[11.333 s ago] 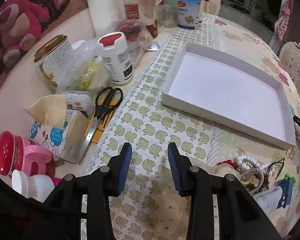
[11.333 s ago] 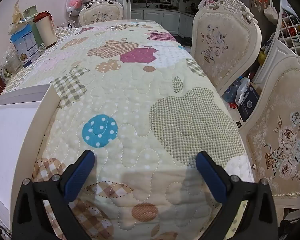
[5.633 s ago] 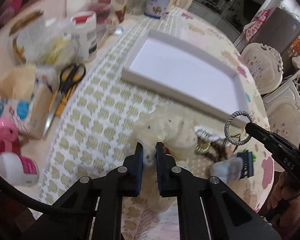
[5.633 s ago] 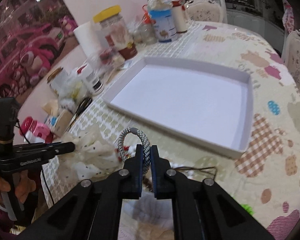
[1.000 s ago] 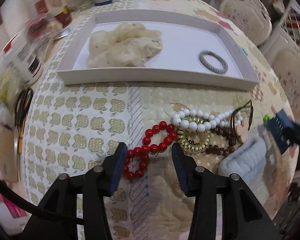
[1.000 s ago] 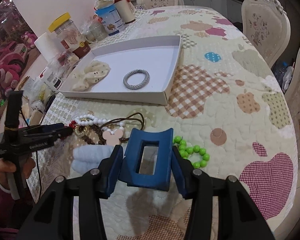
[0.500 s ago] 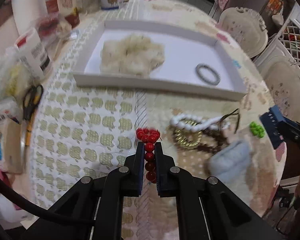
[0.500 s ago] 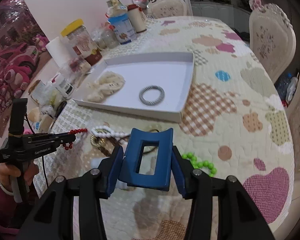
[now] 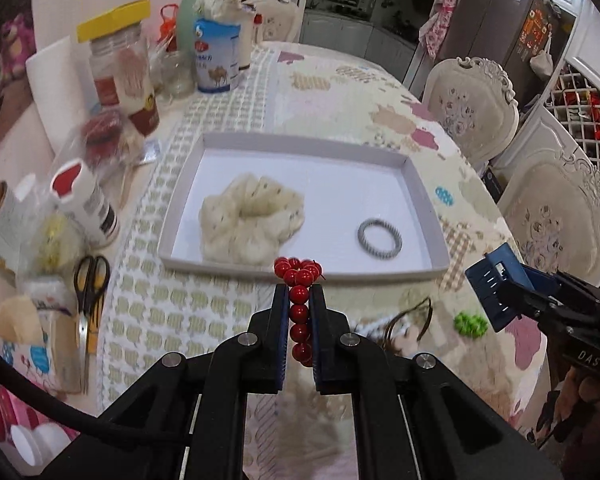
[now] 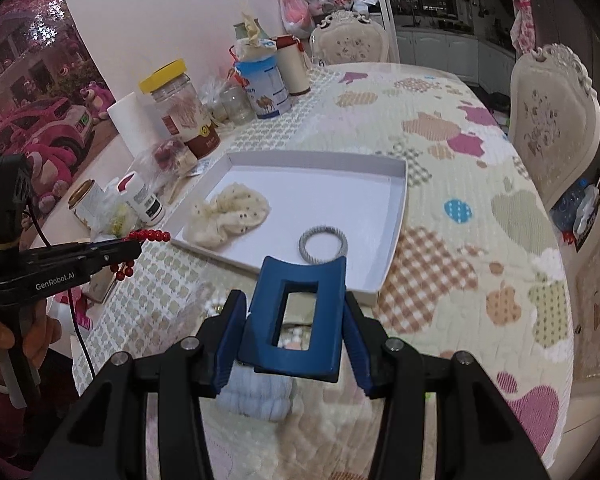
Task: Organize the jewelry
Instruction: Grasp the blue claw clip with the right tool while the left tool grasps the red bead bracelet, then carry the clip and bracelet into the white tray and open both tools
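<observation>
My left gripper [image 9: 299,300] is shut on a red bead bracelet [image 9: 299,272] and holds it in the air just before the near rim of the white tray [image 9: 428,200]. The bracelet also shows in the right wrist view [image 10: 150,235]. My right gripper [image 10: 296,320] is shut on a blue rectangular hair claw [image 10: 300,312], lifted above the table near the tray's [image 10: 400,200] near corner. In the tray lie a cream scrunchie [image 9: 252,220] and a grey hair tie [image 9: 380,239]. A green bead bracelet [image 9: 470,323] and a light blue scrunchie [image 10: 256,396] lie on the quilt.
Jars, tins and bottles [image 9: 116,64] crowd the table's left side, with black scissors [image 9: 89,292] near the edge. Two padded chairs [image 9: 472,104] stand at the right. White beads and a brown hair tie [image 9: 408,320] lie on the quilt below my grippers.
My left gripper has risen and moved toward the tray with the red bracelet in it. My right gripper has lifted the blue claw higher and nearer the tray.
</observation>
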{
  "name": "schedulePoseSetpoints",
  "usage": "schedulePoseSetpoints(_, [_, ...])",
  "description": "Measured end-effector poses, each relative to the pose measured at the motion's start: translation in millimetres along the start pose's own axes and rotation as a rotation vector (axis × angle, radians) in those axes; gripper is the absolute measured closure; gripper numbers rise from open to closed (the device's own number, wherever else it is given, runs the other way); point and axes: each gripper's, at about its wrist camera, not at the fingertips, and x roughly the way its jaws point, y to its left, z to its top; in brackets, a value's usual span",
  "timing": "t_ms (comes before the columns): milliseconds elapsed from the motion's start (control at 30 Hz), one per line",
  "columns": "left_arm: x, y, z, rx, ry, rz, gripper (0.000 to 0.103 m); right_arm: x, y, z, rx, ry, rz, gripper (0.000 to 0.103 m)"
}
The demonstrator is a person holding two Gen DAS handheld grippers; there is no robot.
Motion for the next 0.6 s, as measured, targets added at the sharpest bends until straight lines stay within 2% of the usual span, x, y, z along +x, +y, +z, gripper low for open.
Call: schedulePoseSetpoints(600, [30.7,-30.5,50.9,0.018,-0.018,0.026,0.103,20.7,-24.3,51.6,0.002,-0.019,-0.015,0.053])
